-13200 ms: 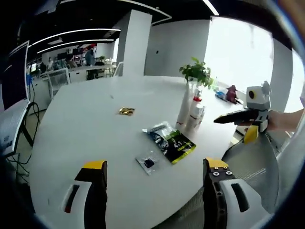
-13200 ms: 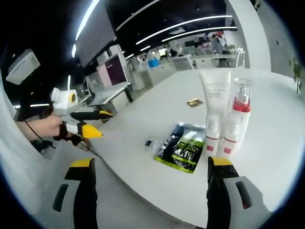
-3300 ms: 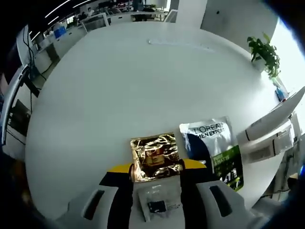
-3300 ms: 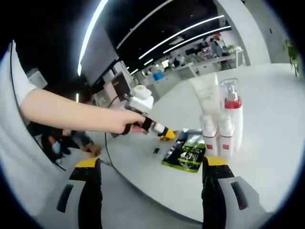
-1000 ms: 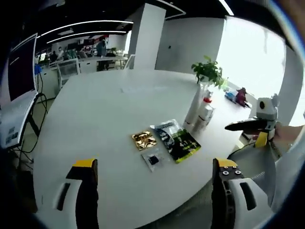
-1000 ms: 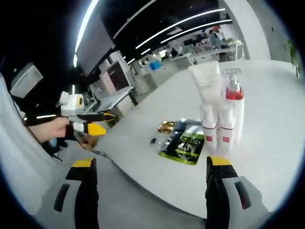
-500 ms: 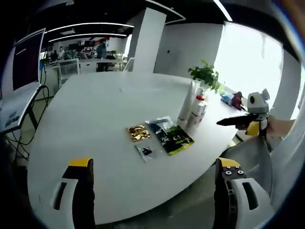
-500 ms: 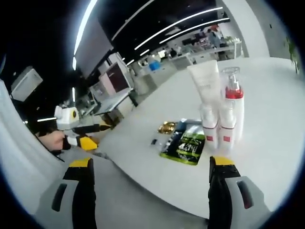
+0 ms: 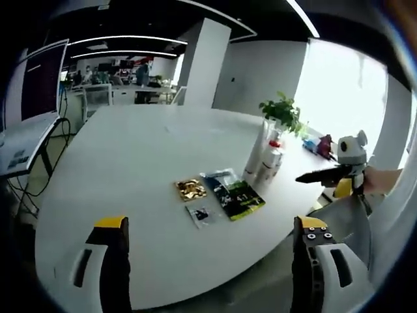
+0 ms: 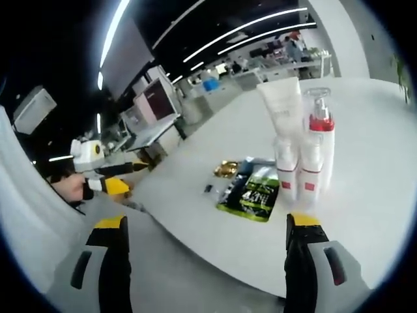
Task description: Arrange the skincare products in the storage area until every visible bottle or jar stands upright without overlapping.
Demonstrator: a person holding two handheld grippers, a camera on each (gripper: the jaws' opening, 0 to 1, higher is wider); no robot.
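Note:
On the round white table [image 9: 117,169] stand a tall white tube [image 10: 284,134] and a clear pump bottle with a red collar [image 10: 317,140], upright and side by side; they appear as the tube [image 9: 255,155] and bottle [image 9: 270,163] in the left gripper view. Flat on the table lie a green-and-black sachet [image 9: 232,193], a gold foil sachet [image 9: 189,189] and a small clear sachet [image 9: 200,214]. My left gripper [image 9: 208,274] is open, back from the table edge. My right gripper [image 10: 205,274] is open too, off the table. The right gripper [image 9: 339,171] shows at the right; the left gripper [image 10: 104,173] shows at the left.
A potted plant [image 9: 281,111] and small coloured items [image 9: 319,143] stand behind the bottles. A monitor [image 9: 39,85] and cables are at the left of the table. Office desks and a white pillar [image 9: 202,65] lie beyond. The table's rim [image 10: 215,241] curves between my right gripper and the products.
Since 3.3 s ago my left gripper let go of the gold sachet beside the green one and pulled back, open. In the last second both views have only drifted slightly.

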